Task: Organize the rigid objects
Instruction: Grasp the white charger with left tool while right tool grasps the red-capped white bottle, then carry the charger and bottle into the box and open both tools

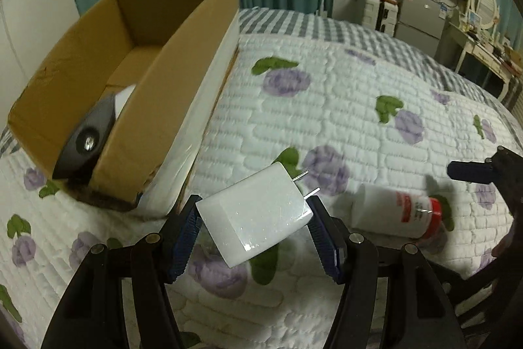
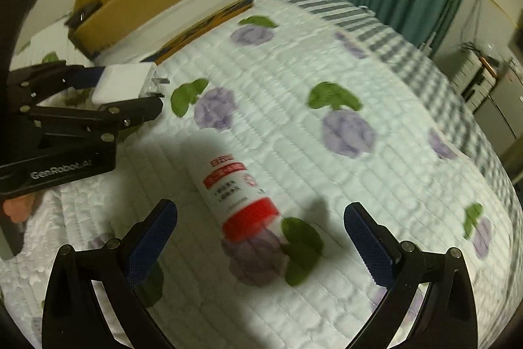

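Left gripper (image 1: 255, 228) clamps the charger (image 1: 253, 213); the box (image 1: 183, 61) waits upper left. Right gripper (image 2: 260, 246) gapes wide over the bottle (image 2: 235, 185), lying lengthwise between its fingers, cap nearest.

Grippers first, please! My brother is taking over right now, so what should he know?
Left gripper: shut on the white charger, lifted above the quilt.
Right gripper: open, empty, above the red-capped white bottle, which lies on its side on the quilt.
Cardboard box: already holds a grey-and-white gadget.
Left to do: charger into the box, then likely the bottle.
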